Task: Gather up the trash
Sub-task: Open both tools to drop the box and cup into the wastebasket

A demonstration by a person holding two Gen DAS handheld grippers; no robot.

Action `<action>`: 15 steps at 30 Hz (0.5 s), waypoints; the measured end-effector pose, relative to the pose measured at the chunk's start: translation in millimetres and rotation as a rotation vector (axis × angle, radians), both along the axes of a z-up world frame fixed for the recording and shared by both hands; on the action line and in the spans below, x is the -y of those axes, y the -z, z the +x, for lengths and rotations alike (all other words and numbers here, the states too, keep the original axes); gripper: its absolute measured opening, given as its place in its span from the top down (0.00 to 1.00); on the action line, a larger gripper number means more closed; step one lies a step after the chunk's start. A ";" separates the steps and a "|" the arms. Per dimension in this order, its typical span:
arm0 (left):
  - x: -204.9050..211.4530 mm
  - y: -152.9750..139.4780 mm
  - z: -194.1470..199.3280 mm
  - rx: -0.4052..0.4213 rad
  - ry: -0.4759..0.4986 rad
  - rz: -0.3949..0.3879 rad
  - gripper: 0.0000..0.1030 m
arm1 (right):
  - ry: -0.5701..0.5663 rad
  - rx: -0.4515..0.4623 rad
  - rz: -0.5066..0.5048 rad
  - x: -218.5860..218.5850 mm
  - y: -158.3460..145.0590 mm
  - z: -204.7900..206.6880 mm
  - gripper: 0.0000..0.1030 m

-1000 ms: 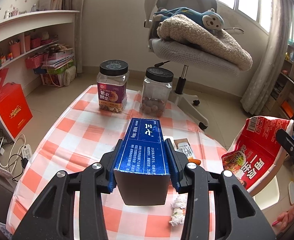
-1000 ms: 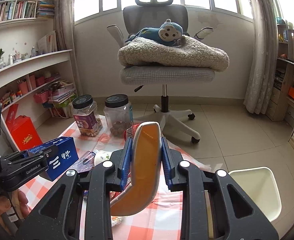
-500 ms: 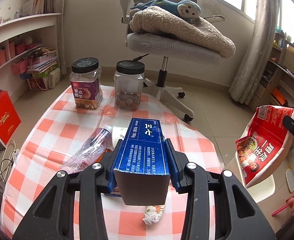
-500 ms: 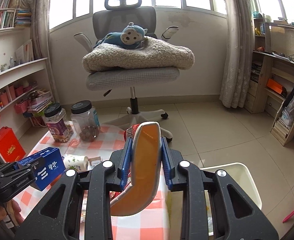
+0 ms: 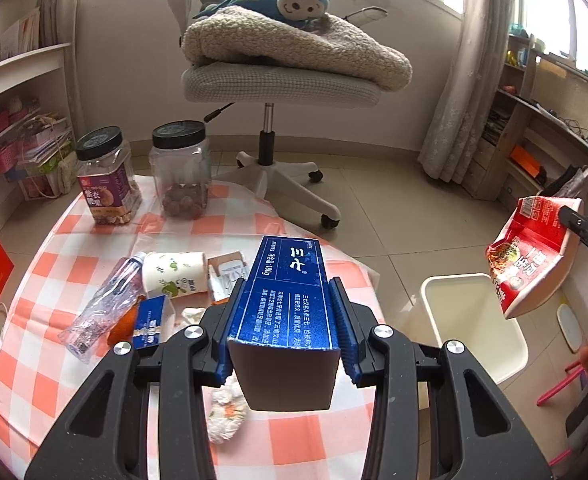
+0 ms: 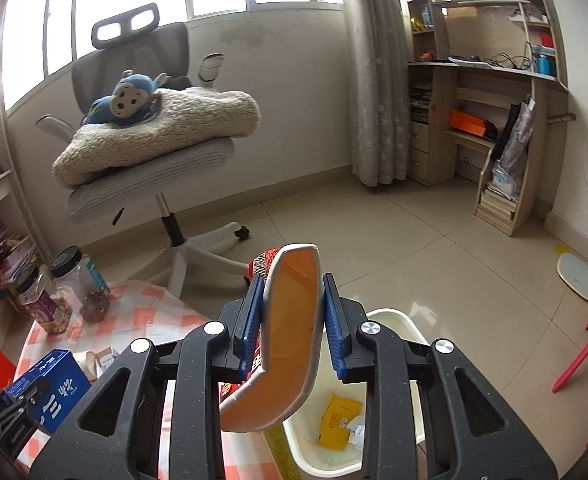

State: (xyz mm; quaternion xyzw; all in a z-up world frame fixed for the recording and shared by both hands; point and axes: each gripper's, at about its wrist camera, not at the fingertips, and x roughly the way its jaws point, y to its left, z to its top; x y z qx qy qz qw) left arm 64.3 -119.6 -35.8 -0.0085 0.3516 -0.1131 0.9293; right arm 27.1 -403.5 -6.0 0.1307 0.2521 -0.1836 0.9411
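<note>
I'm holding the left gripper [image 5: 285, 322] at lower centre of its view, and its blue pads are pinching a long dark-blue cardboard box with white lettering [image 5: 288, 288] above the orange-and-white checked tablecloth [image 5: 70, 264]. Litter is lying at centre left of that cloth: a crushed clear plastic bottle [image 5: 102, 307], a white paper cup on its side [image 5: 174, 274] and a crumpled tissue [image 5: 225, 414]. Over on the other camera, the right gripper [image 6: 292, 324] is squeezing a flattened red instant-noodle tub with an orange lining [image 6: 290, 336], and it's hanging over the cream plastic waste bin [image 6: 409, 336] at bottom centre, where a yellow packet [image 6: 339, 420] is lying inside. In the left view that tub is showing at the right edge, above the bin's rim.
</note>
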 end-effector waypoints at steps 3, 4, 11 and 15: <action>25.5 -3.9 -1.0 -0.007 0.046 -0.029 0.60 | 0.088 -0.021 0.012 23.5 1.4 -6.0 0.53; 35.7 -4.7 -0.6 -0.014 0.065 -0.040 0.60 | 0.119 -0.022 0.018 31.5 1.4 -9.0 0.44; 125.4 -4.4 -7.0 -0.035 0.201 -0.050 0.60 | 0.320 0.036 0.101 86.7 0.1 -39.6 0.18; 174.7 0.5 -13.8 -0.060 0.271 -0.044 0.60 | 0.392 0.064 0.145 111.5 -1.1 -57.1 0.13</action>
